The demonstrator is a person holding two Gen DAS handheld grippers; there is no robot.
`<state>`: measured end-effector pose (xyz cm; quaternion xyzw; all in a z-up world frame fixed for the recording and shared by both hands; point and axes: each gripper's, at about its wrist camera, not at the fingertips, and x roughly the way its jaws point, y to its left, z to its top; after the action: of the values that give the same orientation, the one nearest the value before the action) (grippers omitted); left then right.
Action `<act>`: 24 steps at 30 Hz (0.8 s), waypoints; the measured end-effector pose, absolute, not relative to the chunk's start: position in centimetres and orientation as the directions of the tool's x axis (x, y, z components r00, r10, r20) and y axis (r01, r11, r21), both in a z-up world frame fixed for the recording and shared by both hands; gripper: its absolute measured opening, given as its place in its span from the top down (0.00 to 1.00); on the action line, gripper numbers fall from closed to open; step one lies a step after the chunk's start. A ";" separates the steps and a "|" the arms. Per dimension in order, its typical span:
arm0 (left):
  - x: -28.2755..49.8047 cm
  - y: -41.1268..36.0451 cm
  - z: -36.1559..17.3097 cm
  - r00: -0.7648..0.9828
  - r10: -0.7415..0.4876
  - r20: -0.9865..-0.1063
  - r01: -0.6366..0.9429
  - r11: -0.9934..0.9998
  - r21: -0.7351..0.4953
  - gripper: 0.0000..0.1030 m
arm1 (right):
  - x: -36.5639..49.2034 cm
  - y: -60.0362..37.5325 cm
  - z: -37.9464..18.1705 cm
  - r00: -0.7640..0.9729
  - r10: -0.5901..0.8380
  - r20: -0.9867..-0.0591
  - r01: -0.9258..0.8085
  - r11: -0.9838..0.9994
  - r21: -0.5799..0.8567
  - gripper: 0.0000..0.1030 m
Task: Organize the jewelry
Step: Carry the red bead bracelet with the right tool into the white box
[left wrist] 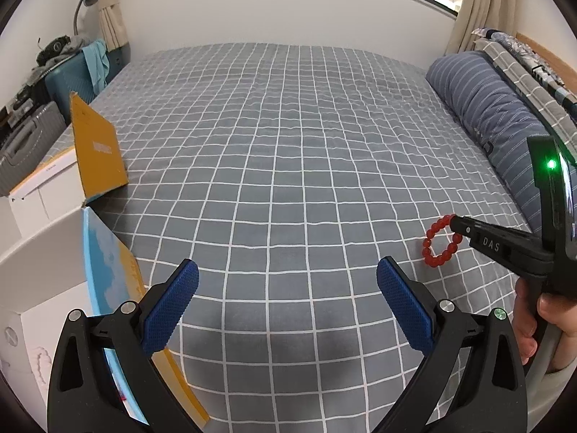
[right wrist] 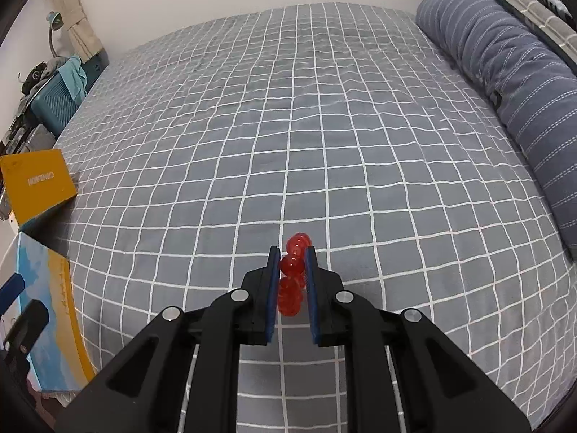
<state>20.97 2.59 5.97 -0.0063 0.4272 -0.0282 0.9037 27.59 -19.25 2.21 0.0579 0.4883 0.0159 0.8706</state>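
A red bead bracelet (left wrist: pixel 440 241) hangs from my right gripper (left wrist: pixel 455 224), which is shut on it just above the checked bedspread (left wrist: pixel 288 166). In the right wrist view the beads (right wrist: pixel 293 275) sit pinched between the blue pads, at my right gripper (right wrist: pixel 293 252). My left gripper (left wrist: pixel 287 270) is open and empty, low over the bed, to the left of the bracelet. An open box with yellow and blue flaps (left wrist: pixel 97 151) stands at the bed's left edge; it also shows in the right wrist view (right wrist: pixel 38 184).
A striped blue pillow (left wrist: pixel 494 115) lies along the right side of the bed, also in the right wrist view (right wrist: pixel 523 83). Suitcases and clutter (left wrist: pixel 65 72) stand beyond the bed's left edge. A white wall is behind.
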 end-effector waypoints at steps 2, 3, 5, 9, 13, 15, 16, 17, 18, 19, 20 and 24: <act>20.6 2.6 6.3 0.638 -0.054 -0.768 0.046 0.998 -0.032 0.06 | 27.0 -19.2 2.5 0.531 0.083 -0.843 0.027 0.993 0.114 0.87; 20.4 2.7 6.4 0.640 -0.052 -0.767 0.046 0.999 -0.030 0.06 | 26.6 -19.2 2.8 0.536 0.083 -0.840 0.025 0.993 0.115 0.87; 20.1 2.8 6.6 0.642 -0.049 -0.765 0.044 0.999 -0.027 0.06 | 26.0 -19.1 3.2 0.544 0.086 -0.835 0.022 0.993 0.117 0.87; 19.2 2.9 6.9 0.648 -0.043 -0.761 0.037 0.999 -0.024 0.06 | 24.6 -18.7 4.2 0.568 0.068 -0.820 0.015 0.996 0.093 0.87; 17.8 2.9 7.3 0.659 -0.035 -0.752 0.035 0.999 -0.016 0.06 | 22.5 -18.2 5.4 0.598 0.053 -0.799 0.006 0.998 0.070 0.87; 17.2 2.8 7.5 0.662 -0.030 -0.749 0.033 0.999 -0.011 0.06 | 21.3 -18.0 5.9 0.613 0.052 -0.788 0.001 0.998 0.066 0.87; 16.7 2.8 7.6 0.666 -0.030 -0.745 0.034 0.999 -0.010 0.06 | 20.9 -17.8 6.1 0.618 0.051 -0.785 0.000 0.998 0.065 0.87; 16.2 2.8 7.7 0.669 -0.027 -0.742 0.033 0.999 -0.007 0.06 | 20.4 -17.6 6.4 0.623 0.052 -0.781 -0.004 0.998 0.064 0.87; 15.9 2.8 7.7 0.672 -0.025 -0.740 0.032 0.999 -0.004 0.06 | 19.6 -17.4 6.7 0.630 0.056 -0.774 -0.012 0.998 0.063 0.87; 15.3 2.8 7.8 0.676 -0.024 -0.736 0.033 0.999 -0.003 0.06 | 19.1 -17.2 7.0 0.637 0.058 -0.769 -0.018 0.998 0.061 0.87; 14.8 2.8 7.8 0.678 -0.025 -0.734 0.034 0.999 -0.002 0.06 | 18.8 -17.0 7.2 0.641 0.059 -0.765 -0.021 0.998 0.060 0.87; 12.8 3.3 8.2 0.685 -0.023 -0.729 0.036 0.999 0.003 0.06 | 16.5 -15.8 8.5 0.663 0.081 -0.744 -0.046 0.997 0.068 0.87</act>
<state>12.82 3.26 8.17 0.0086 0.3968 -0.0160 0.9177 16.51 -15.82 8.50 0.0214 0.4088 0.0351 0.9117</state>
